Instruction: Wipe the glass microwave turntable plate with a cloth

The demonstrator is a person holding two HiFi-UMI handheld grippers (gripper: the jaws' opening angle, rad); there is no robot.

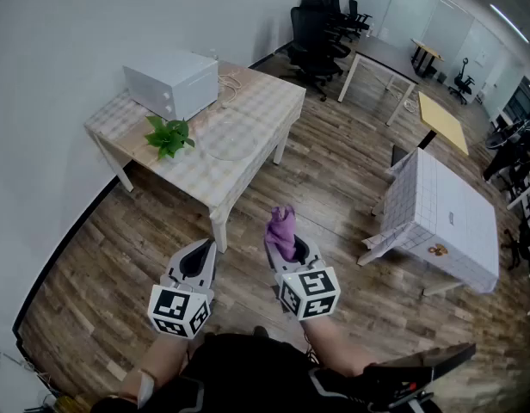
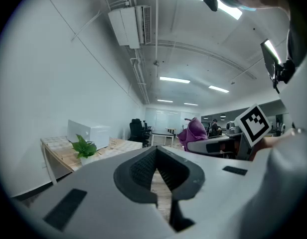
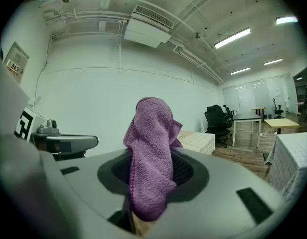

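The left tongs (image 1: pixel 200 251) are pressed together with nothing between them, while the right tongs (image 1: pixel 287 246) pinch a purple cloth (image 1: pixel 280 227) that stands bunched above their tips. Both are held side by side above the wooden floor (image 1: pixel 334 179), well apart from the tabletop's (image 1: pixel 256 101) near corner. The plate (image 1: pixel 236 141) shows only as a faint round outline about the middle of the tabletop, between the plant (image 1: pixel 168 134) by the near left edge and the right edge, with the microwave (image 1: pixel 172 83) at the wall-side edge.
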